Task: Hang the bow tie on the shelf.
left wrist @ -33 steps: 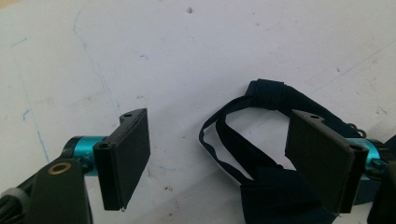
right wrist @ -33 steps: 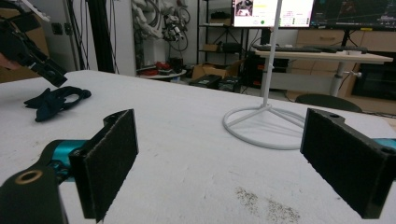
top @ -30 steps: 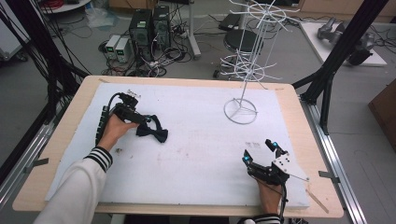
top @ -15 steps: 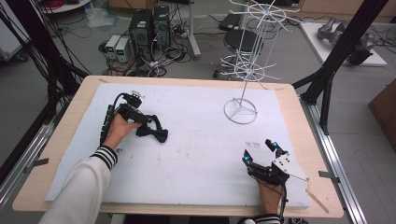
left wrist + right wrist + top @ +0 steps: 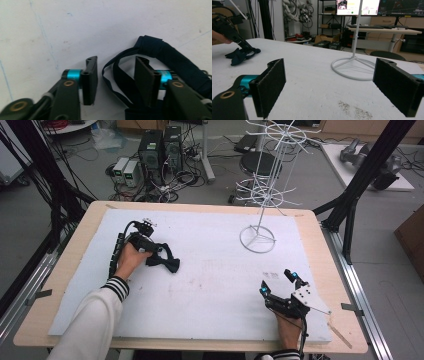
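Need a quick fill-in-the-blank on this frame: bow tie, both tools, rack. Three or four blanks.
1. The left tool is at a dark ___ lying on the table.
2. In the left gripper view, the strap loops between the jaws, whose pads are ___ it; the jaws have just been closing.
3. The right tool has its jaws ___ and nothing between them.
4. The white wire rack stands on a ___ base.

Missing words: bow tie; not yet pressing; open; round

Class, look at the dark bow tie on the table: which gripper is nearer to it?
Left. The left gripper is at the bow tie, its strap between the just-closing fingers. The right gripper rests far across the table.
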{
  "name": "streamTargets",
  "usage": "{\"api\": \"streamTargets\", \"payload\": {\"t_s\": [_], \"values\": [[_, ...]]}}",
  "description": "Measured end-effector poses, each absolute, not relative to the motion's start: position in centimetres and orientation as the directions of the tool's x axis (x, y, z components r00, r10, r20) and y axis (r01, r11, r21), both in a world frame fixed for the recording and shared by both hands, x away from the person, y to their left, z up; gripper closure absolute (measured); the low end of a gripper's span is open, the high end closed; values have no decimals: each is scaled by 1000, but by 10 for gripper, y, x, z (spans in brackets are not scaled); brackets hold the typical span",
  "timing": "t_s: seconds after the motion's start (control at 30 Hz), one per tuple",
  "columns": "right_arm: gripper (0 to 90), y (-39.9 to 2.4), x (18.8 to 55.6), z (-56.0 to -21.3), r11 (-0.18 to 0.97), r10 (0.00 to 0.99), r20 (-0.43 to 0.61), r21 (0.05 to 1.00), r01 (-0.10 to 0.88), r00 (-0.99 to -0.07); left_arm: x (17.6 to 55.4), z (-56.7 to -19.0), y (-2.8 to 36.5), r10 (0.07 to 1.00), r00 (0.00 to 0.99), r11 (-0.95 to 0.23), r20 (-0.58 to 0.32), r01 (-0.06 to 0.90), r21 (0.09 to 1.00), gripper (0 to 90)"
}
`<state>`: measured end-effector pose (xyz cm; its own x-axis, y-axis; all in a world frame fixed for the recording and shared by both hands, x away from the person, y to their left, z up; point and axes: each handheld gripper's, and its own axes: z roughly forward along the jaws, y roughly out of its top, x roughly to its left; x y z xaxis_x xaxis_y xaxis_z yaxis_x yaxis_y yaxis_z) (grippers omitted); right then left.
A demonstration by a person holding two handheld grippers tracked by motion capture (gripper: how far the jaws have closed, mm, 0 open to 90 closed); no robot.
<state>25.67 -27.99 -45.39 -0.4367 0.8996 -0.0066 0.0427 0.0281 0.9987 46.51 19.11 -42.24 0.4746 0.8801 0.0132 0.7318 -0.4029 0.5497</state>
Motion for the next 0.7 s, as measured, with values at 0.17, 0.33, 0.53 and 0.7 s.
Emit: {"api": "streamTargets", "payload": {"t_s": [0.17,0.33,0.53,0.7], "values": [[103,-280,256,-454,26,900,-4,999,43,-436,465,-422,192,880,475,-399,6,732,552,665],[103,-280,256,-454,24,900,-3,999,43,-436,464,-421,193,875,485,-409,7,731,546,795],[103,-280,256,-454,24,900,-3,999,42,-435,461,-420,193,867,499,-423,18,715,556,868],[103,-280,256,-454,24,901,-5,999,39,-434,458,-417,194,857,515,-421,6,692,586,871]]}}
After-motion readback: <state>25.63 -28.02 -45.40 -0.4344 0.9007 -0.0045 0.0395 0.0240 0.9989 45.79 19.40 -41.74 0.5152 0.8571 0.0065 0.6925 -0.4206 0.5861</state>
